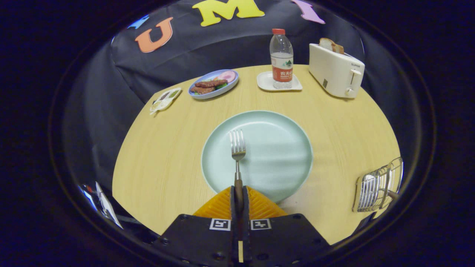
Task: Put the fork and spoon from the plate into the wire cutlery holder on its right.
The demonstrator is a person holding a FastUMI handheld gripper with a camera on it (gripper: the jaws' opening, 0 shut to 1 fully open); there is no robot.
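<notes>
Metal fork [237,155] is sitting clamped by its handle in the gripper [239,198], tines poking out over the pale green plate [282,155]. It's looking stiff, light, kinda slippery, so a mid-handle grip seems safest. Wire cutlery holder [376,185] is waiting off right on the worktop [167,155], apparently holding a utensil already.

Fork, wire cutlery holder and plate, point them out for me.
fork [237,148], gripper view, on its tines, handle clamped between the fingers.
wire cutlery holder [374,187], gripper view, on its wire wall.
plate [278,155], gripper view, on its bare middle.
</notes>
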